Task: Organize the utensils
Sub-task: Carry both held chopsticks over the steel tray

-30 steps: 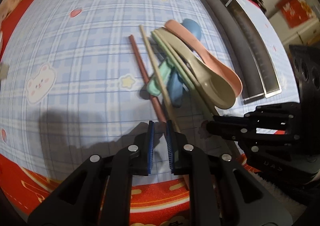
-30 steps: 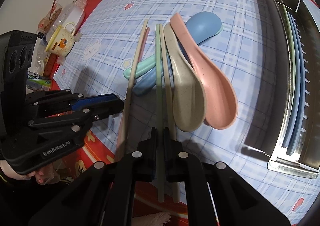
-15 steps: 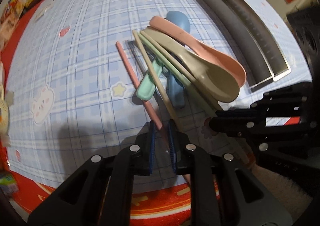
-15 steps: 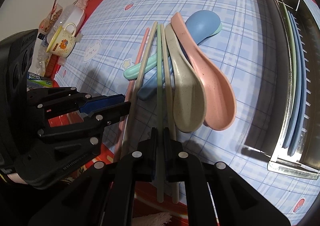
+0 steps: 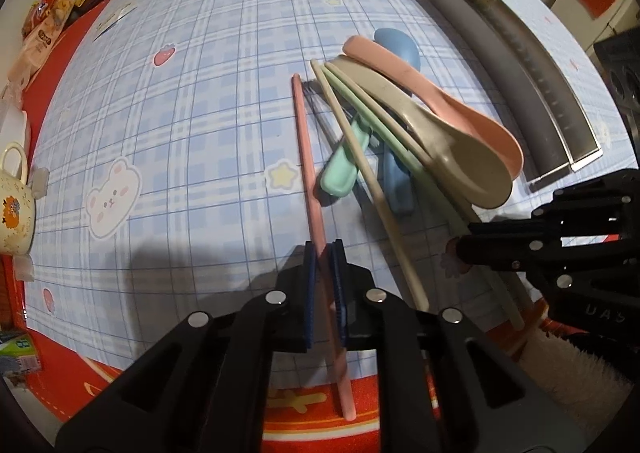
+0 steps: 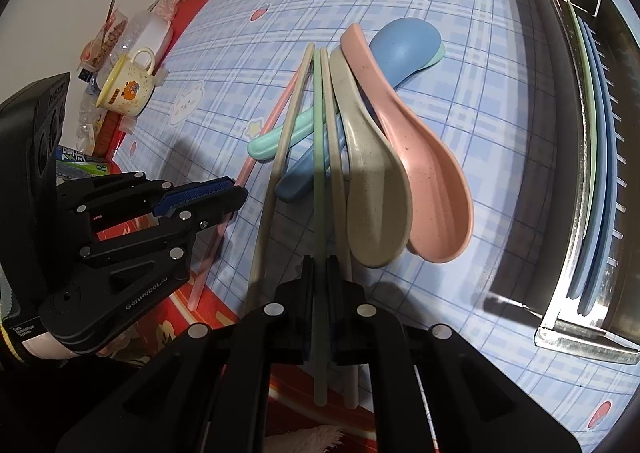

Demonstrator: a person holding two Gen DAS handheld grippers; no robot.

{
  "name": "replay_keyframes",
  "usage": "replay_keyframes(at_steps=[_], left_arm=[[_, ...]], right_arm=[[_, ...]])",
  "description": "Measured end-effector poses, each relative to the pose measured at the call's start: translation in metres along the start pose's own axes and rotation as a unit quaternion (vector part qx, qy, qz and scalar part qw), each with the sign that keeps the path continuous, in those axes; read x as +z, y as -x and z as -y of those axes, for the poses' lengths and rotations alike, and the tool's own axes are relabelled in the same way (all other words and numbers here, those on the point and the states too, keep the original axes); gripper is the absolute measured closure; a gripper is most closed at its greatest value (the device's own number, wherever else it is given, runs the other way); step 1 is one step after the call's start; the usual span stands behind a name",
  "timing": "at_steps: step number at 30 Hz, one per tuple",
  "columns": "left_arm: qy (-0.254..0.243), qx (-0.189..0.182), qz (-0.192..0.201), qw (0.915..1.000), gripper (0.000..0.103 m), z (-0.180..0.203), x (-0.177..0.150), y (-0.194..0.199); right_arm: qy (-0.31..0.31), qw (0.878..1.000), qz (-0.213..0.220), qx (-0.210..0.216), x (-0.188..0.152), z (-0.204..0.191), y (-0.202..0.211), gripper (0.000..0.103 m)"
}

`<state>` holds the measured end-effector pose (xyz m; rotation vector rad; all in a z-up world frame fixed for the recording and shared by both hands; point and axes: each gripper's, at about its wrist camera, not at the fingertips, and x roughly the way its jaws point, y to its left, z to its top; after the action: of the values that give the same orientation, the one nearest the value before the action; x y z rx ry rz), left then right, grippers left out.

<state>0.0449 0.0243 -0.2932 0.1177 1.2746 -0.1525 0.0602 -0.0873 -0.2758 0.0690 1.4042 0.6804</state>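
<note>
A heap of utensils lies on the blue checked tablecloth: a pink spoon (image 6: 424, 181), a beige spoon (image 6: 372, 205), a blue spoon (image 6: 404, 49), a mint spoon (image 6: 276, 141), and beige chopsticks (image 6: 280, 157). My left gripper (image 5: 323, 253) is shut on a pink chopstick (image 5: 306, 149), which it holds off the heap's left side. My right gripper (image 6: 319, 265) is shut on a green chopstick (image 6: 318, 157) that still lies among the heap. The left gripper (image 6: 224, 193) also shows in the right wrist view, beside the heap.
A long metal tray (image 6: 560, 181) stands to the right, with a green and two blue chopsticks (image 6: 600, 125) inside. A yellow mug (image 6: 128, 89) and snack packets (image 5: 44, 37) sit at the table's left edge. The red table border (image 5: 296, 405) runs along the near edge.
My left gripper has closed on the pink chopstick and swung it left, away from the heap. My right gripper has stayed shut on the green chopstick.
</note>
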Motion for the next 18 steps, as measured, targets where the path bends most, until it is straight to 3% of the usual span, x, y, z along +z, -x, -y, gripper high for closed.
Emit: replay_keyframes(at_steps=[5, 8, 11, 14, 18], left_arm=[[0.017, -0.017, 0.008, 0.9997, 0.092, -0.013, -0.007, 0.001], [0.086, -0.082, 0.016, 0.9928, 0.093, -0.041, -0.011, 0.0], [0.134, -0.073, 0.019, 0.9881, 0.093, -0.061, -0.018, 0.005], [0.199, -0.082, 0.037, 0.9759, 0.093, -0.089, -0.027, 0.017], [0.223, -0.089, 0.057, 0.9691, 0.093, -0.102, -0.029, 0.032]], right_arm=[[-0.004, 1.0, 0.001, 0.004, -0.001, 0.002, 0.001, 0.096], [-0.003, 1.0, 0.001, 0.007, 0.0, 0.002, 0.002, 0.096], [-0.002, 1.0, 0.014, 0.015, 0.001, 0.002, 0.01, 0.096], [0.005, 0.999, 0.035, 0.025, 0.004, -0.002, 0.02, 0.096], [0.014, 0.998, 0.055, 0.029, 0.006, -0.006, 0.03, 0.096]])
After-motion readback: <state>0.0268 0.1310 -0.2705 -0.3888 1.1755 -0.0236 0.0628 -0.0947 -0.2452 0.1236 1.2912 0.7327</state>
